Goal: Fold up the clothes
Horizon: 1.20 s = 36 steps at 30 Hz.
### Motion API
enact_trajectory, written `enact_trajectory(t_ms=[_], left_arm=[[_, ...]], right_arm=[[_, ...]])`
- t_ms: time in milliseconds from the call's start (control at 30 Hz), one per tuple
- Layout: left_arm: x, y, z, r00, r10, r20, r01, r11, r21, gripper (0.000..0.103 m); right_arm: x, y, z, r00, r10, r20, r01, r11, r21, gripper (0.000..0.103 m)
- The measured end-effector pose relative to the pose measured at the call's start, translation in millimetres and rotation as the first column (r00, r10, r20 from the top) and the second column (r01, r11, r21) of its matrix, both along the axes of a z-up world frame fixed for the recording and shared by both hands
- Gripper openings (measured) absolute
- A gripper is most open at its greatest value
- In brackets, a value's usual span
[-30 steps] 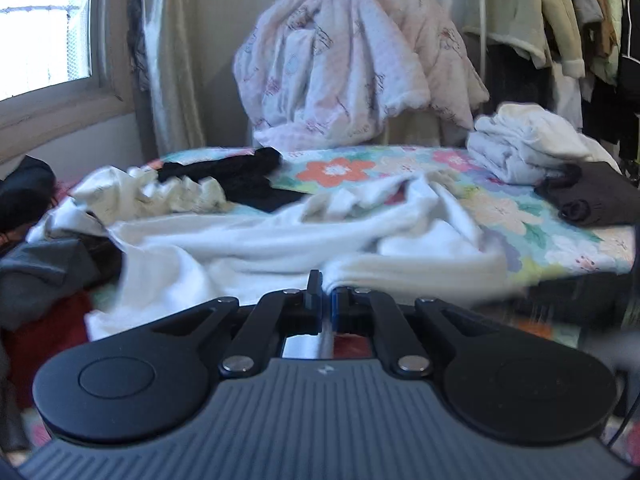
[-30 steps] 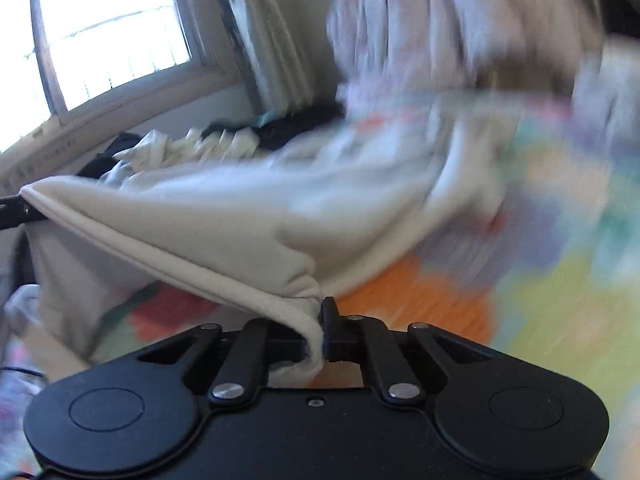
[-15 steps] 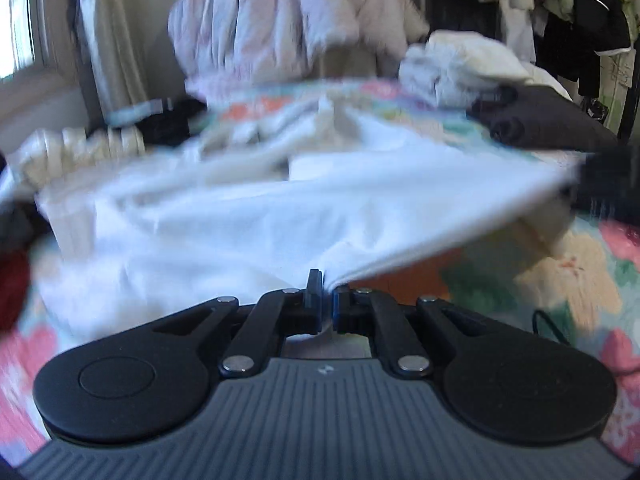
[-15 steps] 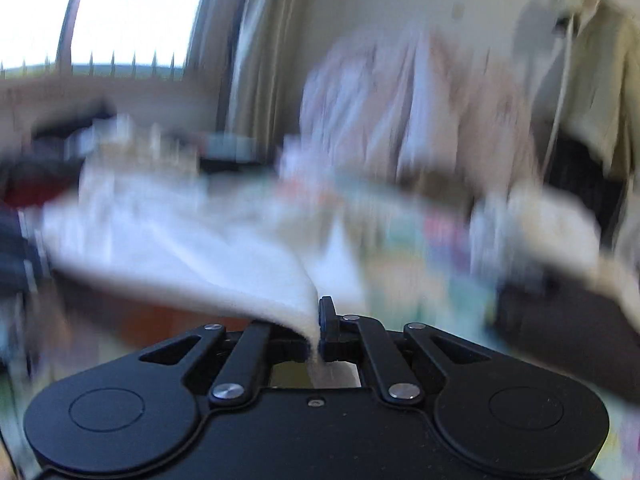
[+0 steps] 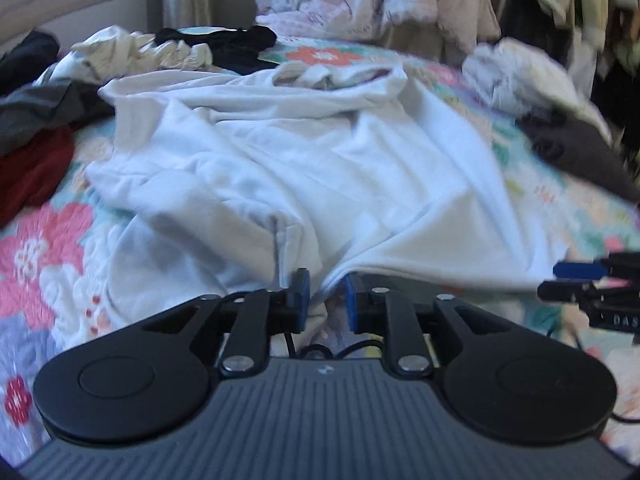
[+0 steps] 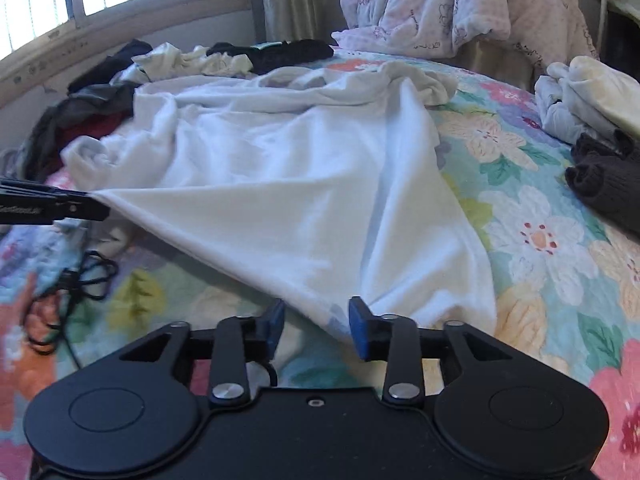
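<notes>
Across the flowered bedspread we have a white shirt spread out, its hem toward us and its bunched collar end at twelve o'clock. Our left gripper sits at six o'clock in its own view with its blue-padded fingers spread apart; the shirt's near edge droops into the gap between them, though we cannot tell whether the cloth touches either pad. Our right gripper is likewise spread, and the hem's corner lies just ahead of the gap, between the two fingers but not pinched. In the right wrist view the left gripper shows at nine o'clock, where the cloth is drawn to a taut point at its tips. In the left wrist view the right gripper shows at three o'clock, just beside the shirt's edge. Beyond the shirt, at eleven o'clock, lie a crumpled cream garment and a black garment. Dark red cloth and grey cloth sit at nine o'clock. At two o'clock rest a pale bundle and a dark brown garment. A pink blanket is heaped at twelve o'clock.
</notes>
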<state>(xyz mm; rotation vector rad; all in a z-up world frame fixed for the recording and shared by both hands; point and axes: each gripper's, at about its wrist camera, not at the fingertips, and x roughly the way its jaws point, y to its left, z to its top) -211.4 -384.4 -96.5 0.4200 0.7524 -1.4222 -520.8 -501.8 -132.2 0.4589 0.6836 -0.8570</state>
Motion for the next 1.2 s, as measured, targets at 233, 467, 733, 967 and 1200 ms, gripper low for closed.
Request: enact_trajectory(t_ms=[233, 467, 733, 967, 1200], left_arm=[[29, 53, 13, 0.993, 0.101, 0.067, -0.102, 0.995, 0.006, 0.053], [107, 105, 23, 0.974, 0.215, 0.075, -0.214, 0.977, -0.015, 0.053], [188, 156, 55, 0.889, 0.271, 0.37, -0.307, 0.951, 0.041, 0.052], [224, 140, 127, 0.689, 0.112, 0.716, -0.254, 0.963, 0.093, 0.054], [204, 105, 102, 0.901, 0.016, 0.433, -0.082, 0.987, 0.135, 0.054]], right_arm=[[2, 22, 28, 0.968, 0.149, 0.201, -0.161, 0.986, 0.043, 0.041], [32, 29, 46, 0.929, 0.272, 0.25, -0.287, 0.958, 0.024, 0.042], [68, 20, 39, 0.919, 0.279, 0.28, -0.31, 0.948, 0.071, 0.041], [104, 26, 29, 0.896, 0.358, 0.262, -0.412, 0.89, 0.193, 0.042], [135, 19, -13, 0.906, 0.318, 0.279, -0.394, 0.874, 0.283, 0.042]])
